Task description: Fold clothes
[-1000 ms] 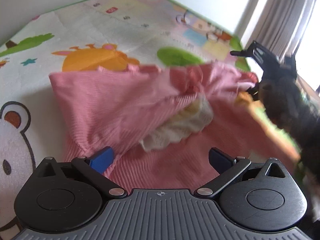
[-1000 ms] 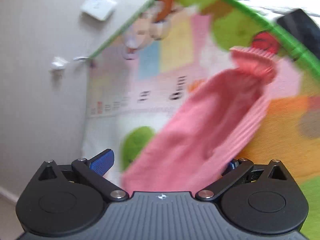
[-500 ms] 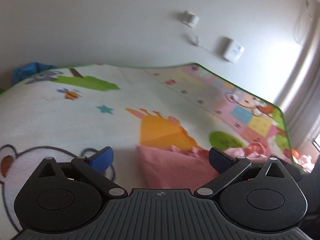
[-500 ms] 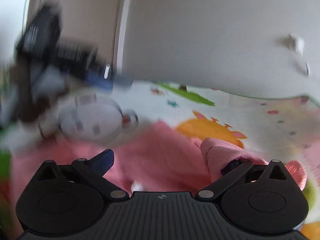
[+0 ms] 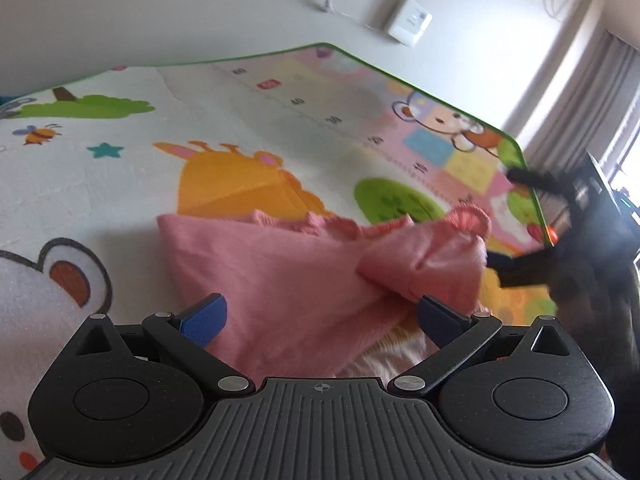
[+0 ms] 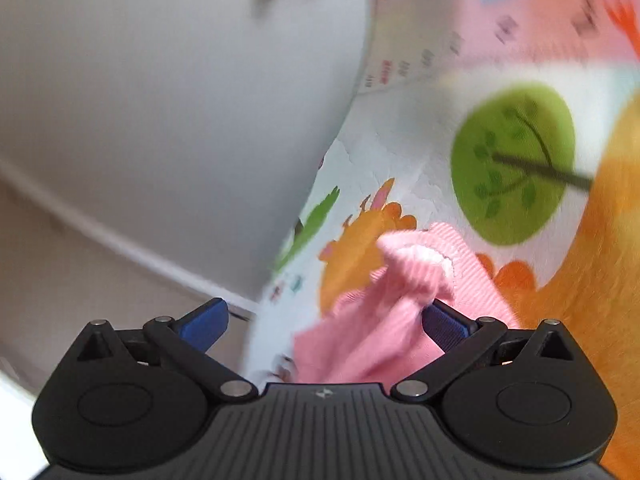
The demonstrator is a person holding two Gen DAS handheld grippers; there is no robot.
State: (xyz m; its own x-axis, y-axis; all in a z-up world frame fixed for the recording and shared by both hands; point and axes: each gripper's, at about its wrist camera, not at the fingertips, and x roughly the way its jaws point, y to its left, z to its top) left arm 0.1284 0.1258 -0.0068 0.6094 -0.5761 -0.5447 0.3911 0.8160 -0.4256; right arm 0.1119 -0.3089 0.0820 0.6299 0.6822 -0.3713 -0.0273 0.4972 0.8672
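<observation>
A pink ribbed garment lies on the cartoon play mat. One sleeve with a ruffled cuff is bunched over its right side, and pale lining shows underneath. My left gripper hovers low over the near edge of the garment, open, with cloth spread between its blue pads. My right gripper is open too. A pinched lump of the pink cloth rests against its right finger. In the left wrist view the right gripper is a dark blur beside the cuff.
The mat's green edge runs along a white wall carrying a white box and a cable. Curtains hang at the far right. Bare mat with a bear print lies to the left of the garment.
The left gripper tilted up towards the wall, then dropped back over the garment. The sleeve that hung stretched out now sits bunched on the garment. The right gripper has swung round quickly.
</observation>
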